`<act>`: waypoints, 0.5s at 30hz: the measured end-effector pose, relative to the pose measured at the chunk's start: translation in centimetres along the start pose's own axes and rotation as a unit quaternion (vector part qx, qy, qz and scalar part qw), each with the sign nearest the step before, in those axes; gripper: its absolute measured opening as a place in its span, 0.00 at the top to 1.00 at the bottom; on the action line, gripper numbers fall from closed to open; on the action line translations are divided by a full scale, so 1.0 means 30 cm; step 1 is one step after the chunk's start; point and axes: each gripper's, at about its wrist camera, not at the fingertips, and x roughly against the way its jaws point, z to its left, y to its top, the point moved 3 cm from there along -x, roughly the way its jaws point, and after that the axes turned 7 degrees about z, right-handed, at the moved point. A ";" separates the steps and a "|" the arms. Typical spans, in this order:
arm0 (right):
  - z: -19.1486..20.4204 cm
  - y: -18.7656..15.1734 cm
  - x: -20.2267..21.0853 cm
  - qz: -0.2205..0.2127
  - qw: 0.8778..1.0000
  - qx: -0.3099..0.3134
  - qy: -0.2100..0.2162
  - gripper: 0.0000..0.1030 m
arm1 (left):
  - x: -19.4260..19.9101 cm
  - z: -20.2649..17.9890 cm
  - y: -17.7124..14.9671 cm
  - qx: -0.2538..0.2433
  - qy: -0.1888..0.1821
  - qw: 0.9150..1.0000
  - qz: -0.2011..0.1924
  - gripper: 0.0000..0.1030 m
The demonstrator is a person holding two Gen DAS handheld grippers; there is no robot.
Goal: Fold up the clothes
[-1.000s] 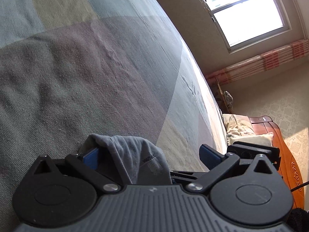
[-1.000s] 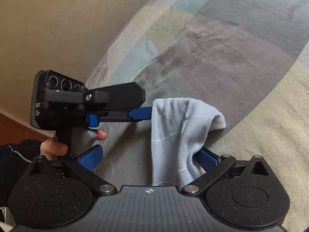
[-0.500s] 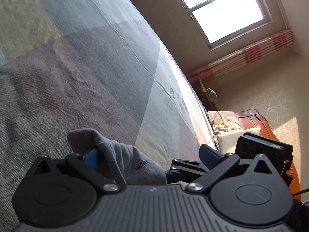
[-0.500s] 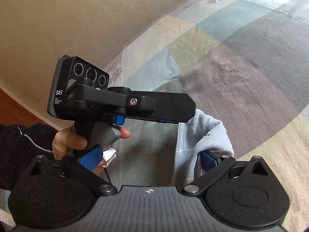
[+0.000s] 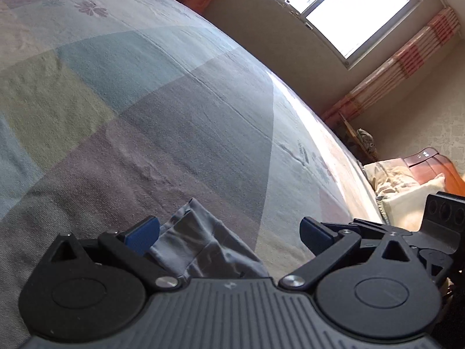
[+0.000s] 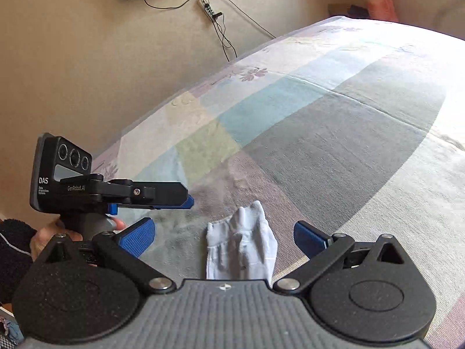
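Observation:
A small light grey garment (image 6: 241,247) lies bunched in a narrow strip on the patchwork bedspread (image 6: 319,151). My right gripper (image 6: 223,237) is open just above it, and neither blue pad touches the cloth. In the left wrist view the same garment (image 5: 203,247) sits low between the fingers of my open left gripper (image 5: 229,232), close to the left pad (image 5: 142,234). The left gripper (image 6: 116,195) shows from the side in the right wrist view, held by a hand (image 6: 55,232) in a dark sleeve, left of the garment.
The bedspread (image 5: 174,101) stretches far ahead of both grippers. Pillows (image 5: 407,192) and a wooden headboard (image 5: 436,165) lie at the right end, under a bright window (image 5: 348,8) with a striped curtain. A wall with a screen and hanging cables (image 6: 215,20) borders the bed's far side.
The garment, draped over the gripper fingers a second ago, now lies on the bed free of both. Both grippers have drawn back and tilted up, showing more of the room.

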 end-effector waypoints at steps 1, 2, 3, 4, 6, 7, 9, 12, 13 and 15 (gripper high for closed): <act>0.000 -0.025 -0.013 0.012 1.000 0.009 -0.020 0.00 | -0.007 -0.005 -0.020 -0.020 0.018 1.000 0.012 0.01; 0.002 -0.053 -0.026 0.025 0.999 0.019 -0.041 0.00 | -0.013 -0.011 -0.036 -0.038 0.032 0.999 0.021 0.01; 0.003 -0.080 -0.040 0.038 0.997 0.030 -0.061 0.00 | -0.018 -0.023 -0.050 -0.056 0.042 0.997 0.027 0.01; 0.003 -0.113 -0.043 0.046 0.995 0.039 -0.077 0.00 | -0.025 -0.039 -0.066 -0.077 0.056 0.995 0.033 0.01; 0.003 -0.189 -0.066 0.066 0.990 0.045 -0.117 0.00 | -0.037 -0.072 -0.095 -0.118 0.080 0.989 0.044 0.01; 0.003 -0.228 -0.060 0.072 0.988 0.043 -0.132 0.00 | -0.043 -0.093 -0.107 -0.138 0.088 0.986 0.045 0.01; 0.000 -0.301 -0.034 0.080 0.985 0.027 -0.153 0.00 | -0.059 -0.134 -0.123 -0.164 0.092 0.981 0.046 0.01; -0.008 -0.397 0.018 0.083 0.982 -0.019 -0.169 0.00 | -0.088 -0.210 -0.155 -0.201 0.090 0.974 0.049 0.01; -0.011 -0.427 0.038 0.082 0.980 -0.034 -0.175 0.00 | -0.098 -0.237 -0.175 -0.218 0.091 0.970 0.051 0.01; -0.021 -0.484 0.081 0.080 0.976 -0.062 -0.194 0.00 | -0.116 -0.283 -0.223 -0.255 0.095 0.961 0.055 0.01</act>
